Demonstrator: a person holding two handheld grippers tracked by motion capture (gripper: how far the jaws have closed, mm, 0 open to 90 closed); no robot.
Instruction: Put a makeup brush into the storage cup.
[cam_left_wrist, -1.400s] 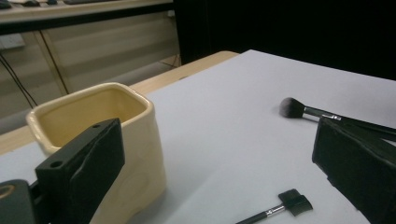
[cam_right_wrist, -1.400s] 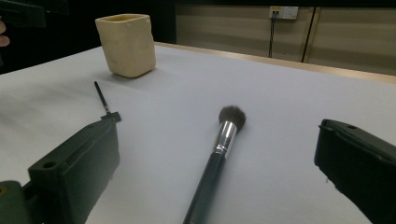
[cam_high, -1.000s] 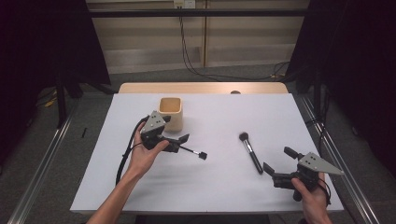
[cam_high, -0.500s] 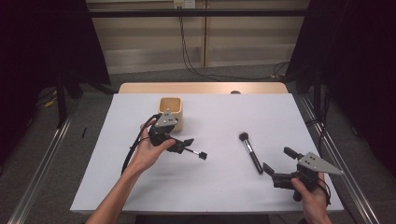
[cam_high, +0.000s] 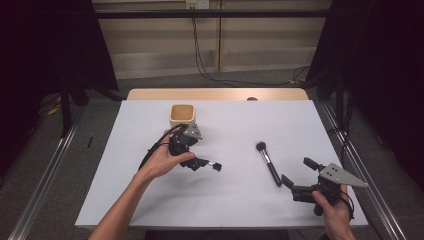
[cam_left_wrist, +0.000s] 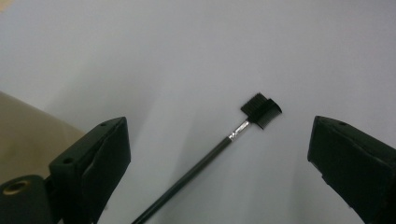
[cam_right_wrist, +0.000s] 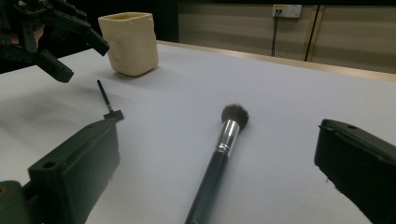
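Two grippers work: high view, left gripper (cam_high: 192, 150) has swung down over the brow comb (cam_high: 216, 166) since a second ago, pickup coming. Left gripper view: jaws wide, comb (cam_left_wrist: 261, 110) between them. Right gripper view: jaws wide, powder brush (cam_right_wrist: 219, 156) between, untouched.

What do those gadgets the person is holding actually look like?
Each is a black hand-held tool with two blocky black jaws. The left gripper and the right gripper each carry a grey three-cornered plate on top. A black cable loops from the left one. Forearms are bare, no sleeves.
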